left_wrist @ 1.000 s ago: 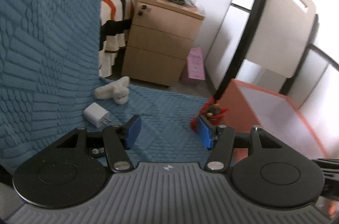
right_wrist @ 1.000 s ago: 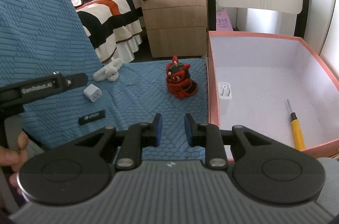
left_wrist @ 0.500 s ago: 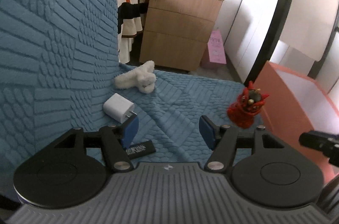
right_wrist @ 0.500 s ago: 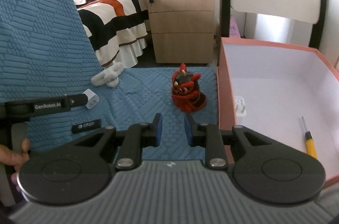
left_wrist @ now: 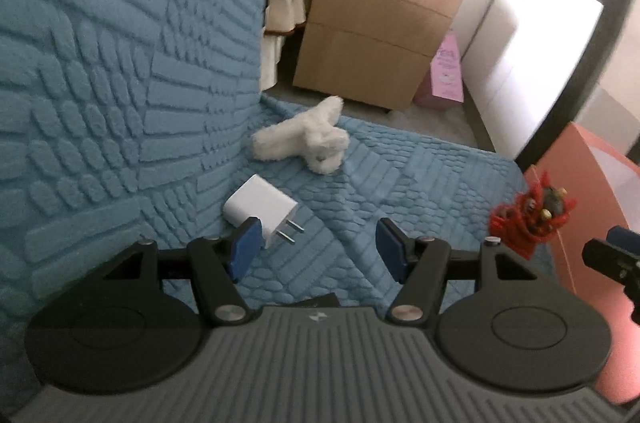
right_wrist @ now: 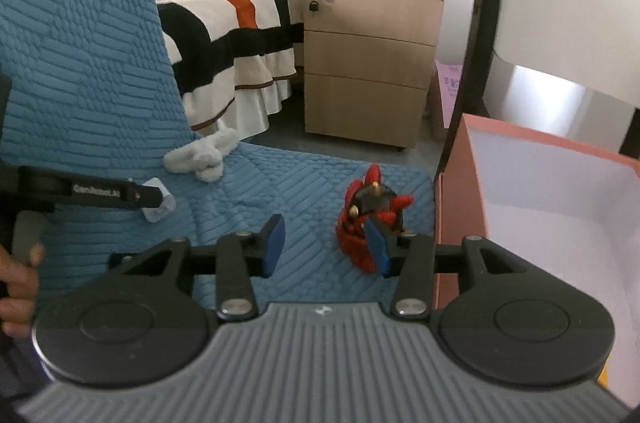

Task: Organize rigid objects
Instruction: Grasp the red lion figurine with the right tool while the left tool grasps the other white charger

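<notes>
A white plug charger [left_wrist: 261,207] lies on the blue quilted seat [left_wrist: 400,163], just ahead of my left gripper's left pad. My left gripper [left_wrist: 318,249] is open and empty. A small black flat item [left_wrist: 316,302] peeks out under it. A red figurine [right_wrist: 366,211] stands near the pink box [right_wrist: 460,207]; it also shows in the left wrist view [left_wrist: 528,219]. My right gripper [right_wrist: 326,247] is open, its right pad just in front of the figurine. The charger [right_wrist: 160,207] is partly hidden behind the left gripper's arm in the right wrist view.
A white plush toy [left_wrist: 308,139] lies at the back of the seat by the upright blue backrest [left_wrist: 120,63]. Beyond are a wooden drawer unit [right_wrist: 372,59], a striped bed [right_wrist: 232,23] and a black-framed chair [right_wrist: 476,23].
My right gripper has opened from nearly shut and moved closer to the figurine. My left gripper has moved forward and down toward the charger, still open.
</notes>
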A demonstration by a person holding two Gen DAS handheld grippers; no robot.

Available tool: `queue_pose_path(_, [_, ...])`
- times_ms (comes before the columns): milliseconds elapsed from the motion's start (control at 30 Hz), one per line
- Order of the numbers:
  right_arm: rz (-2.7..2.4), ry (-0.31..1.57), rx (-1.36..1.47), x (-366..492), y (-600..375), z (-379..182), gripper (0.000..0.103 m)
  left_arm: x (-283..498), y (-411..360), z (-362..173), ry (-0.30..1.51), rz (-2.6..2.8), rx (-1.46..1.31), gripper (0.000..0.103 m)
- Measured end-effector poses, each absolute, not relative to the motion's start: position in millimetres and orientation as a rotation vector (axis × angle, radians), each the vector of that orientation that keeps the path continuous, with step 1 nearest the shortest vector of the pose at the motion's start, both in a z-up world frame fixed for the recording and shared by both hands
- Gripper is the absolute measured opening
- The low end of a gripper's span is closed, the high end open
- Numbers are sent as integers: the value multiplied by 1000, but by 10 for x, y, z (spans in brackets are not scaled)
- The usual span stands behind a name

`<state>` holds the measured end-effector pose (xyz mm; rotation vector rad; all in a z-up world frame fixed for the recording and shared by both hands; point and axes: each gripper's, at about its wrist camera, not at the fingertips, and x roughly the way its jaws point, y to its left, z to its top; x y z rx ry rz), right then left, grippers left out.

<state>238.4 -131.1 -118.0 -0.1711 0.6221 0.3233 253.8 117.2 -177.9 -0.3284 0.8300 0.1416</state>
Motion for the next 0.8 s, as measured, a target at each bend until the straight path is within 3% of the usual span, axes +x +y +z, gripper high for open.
queue_pose_path(400, [243, 633, -283, 2913, -1178, -1373, 47, 2876, 1350, -2094, 881, 263, -443, 69])
queue_pose_path(800, [217, 672, -372, 3250, -1094, -1589, 47, 3120, 1259, -2311, 909, 371, -337, 69])
